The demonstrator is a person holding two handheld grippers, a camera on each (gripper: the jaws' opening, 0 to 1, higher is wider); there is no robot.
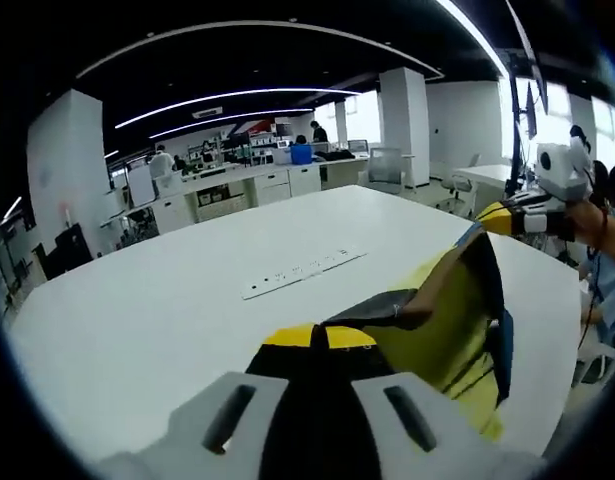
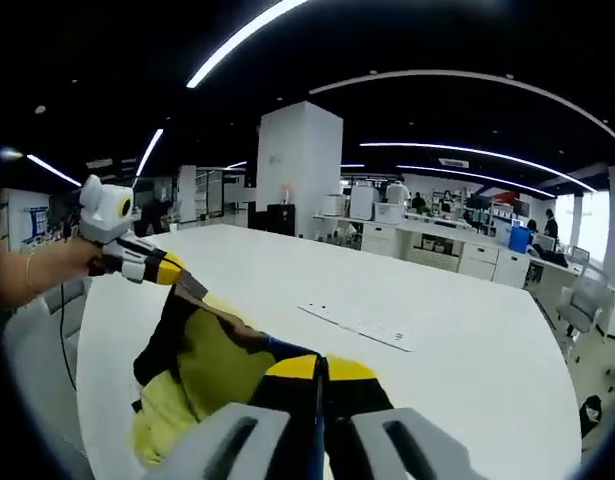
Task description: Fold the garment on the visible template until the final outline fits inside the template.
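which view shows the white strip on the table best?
Left gripper view: the strip lies mid-frame on the bare table, unobstructed, with its dark marks visible. Right gripper view also shows it whole, but smaller and more oblique, beyond the garment.

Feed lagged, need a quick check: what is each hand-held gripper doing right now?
Left hand-held gripper: closed on the garment.
Right hand-held gripper: closed on the garment too.
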